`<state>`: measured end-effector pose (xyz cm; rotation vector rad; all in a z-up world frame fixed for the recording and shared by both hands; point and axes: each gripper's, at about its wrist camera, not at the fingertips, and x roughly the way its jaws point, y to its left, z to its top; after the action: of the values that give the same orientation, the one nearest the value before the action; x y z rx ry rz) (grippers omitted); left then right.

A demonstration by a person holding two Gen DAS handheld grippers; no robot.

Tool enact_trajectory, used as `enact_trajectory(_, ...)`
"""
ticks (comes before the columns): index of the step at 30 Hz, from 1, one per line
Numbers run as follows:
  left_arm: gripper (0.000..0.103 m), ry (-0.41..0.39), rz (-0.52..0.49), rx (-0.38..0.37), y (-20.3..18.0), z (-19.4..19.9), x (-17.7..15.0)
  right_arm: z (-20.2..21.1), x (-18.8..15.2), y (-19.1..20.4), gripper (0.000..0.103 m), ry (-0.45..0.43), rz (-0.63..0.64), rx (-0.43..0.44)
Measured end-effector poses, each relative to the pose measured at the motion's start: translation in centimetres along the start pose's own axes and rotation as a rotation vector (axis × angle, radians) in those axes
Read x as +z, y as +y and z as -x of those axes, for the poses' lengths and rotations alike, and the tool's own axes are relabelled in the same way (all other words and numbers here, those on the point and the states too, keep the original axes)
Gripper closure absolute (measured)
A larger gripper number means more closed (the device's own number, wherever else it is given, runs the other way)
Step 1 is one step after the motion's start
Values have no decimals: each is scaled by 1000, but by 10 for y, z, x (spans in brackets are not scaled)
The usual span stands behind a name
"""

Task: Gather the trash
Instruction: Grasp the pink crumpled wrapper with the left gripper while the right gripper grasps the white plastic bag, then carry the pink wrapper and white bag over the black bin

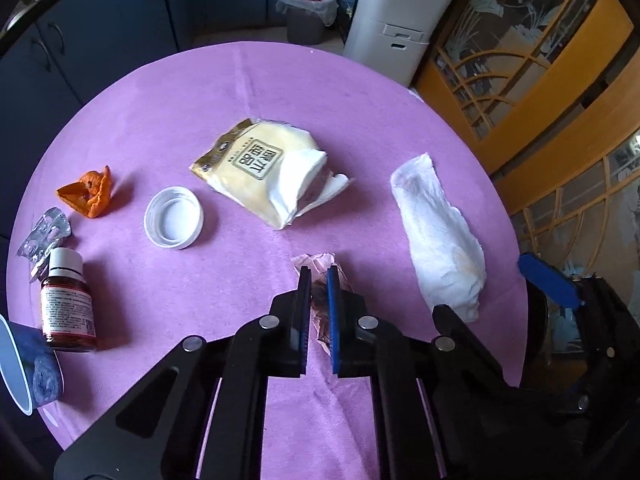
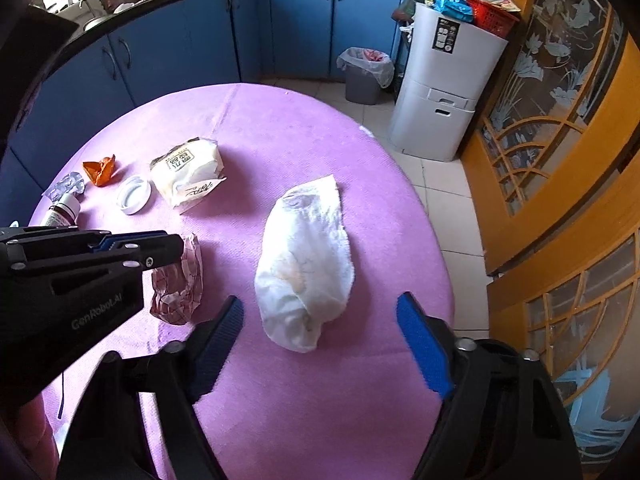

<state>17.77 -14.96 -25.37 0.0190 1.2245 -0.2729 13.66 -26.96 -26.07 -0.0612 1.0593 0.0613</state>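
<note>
My left gripper [image 1: 319, 276] is shut on a crumpled pink wrapper [image 1: 318, 264] at the near side of the purple table [image 1: 280, 88]; the wrapper also shows in the right wrist view [image 2: 180, 288], under the left gripper [image 2: 176, 248]. My right gripper [image 2: 320, 312] is open, its jaws wide on either side of the near end of a crumpled white tissue [image 2: 306, 264], which also shows in the left wrist view [image 1: 440, 236]. An orange peel [image 1: 90, 192], a white lid [image 1: 174, 217] and a yellow tissue pack [image 1: 260, 168] lie further back.
A brown medicine bottle [image 1: 68, 300], an empty blister pack [image 1: 44, 236] and a blue cup [image 1: 28, 368] stand at the table's left edge. A lined grey bin [image 2: 366, 74] and a white appliance [image 2: 444, 88] stand on the floor beyond. Wooden doors [image 2: 560, 160] are at the right.
</note>
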Motion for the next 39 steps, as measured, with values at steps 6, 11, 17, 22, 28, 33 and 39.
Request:
enact_trajectory(6, 97, -11, 6, 10, 0, 4, -1, -7, -3, -1, 79, 32, -11, 13)
enact_trajectory(11, 100, -30, -6, 9, -7, 10, 0, 11, -8, 0, 82, -13, 8, -37)
enact_trajectory(17, 100, -64, -40, 7, -26, 22, -2, 35, -14, -12, 82, -55, -16, -64)
enact_trajectory(22, 100, -99, -77, 2, -46, 37, -6, 54, -21, -24, 82, -86, -38, -92)
enact_trajectory(28, 100, -130, -133, -8, -76, 49, -11, 79, -35, -42, 82, -123, -76, -117)
enact_trajectory(33, 100, -146, -184, -22, -105, 56, -16, 95, -53, -64, 82, -140, -122, -148)
enact_trajectory(39, 100, -159, -254, -42, -145, 60, -23, 108, -74, -95, 82, -150, -191, -182)
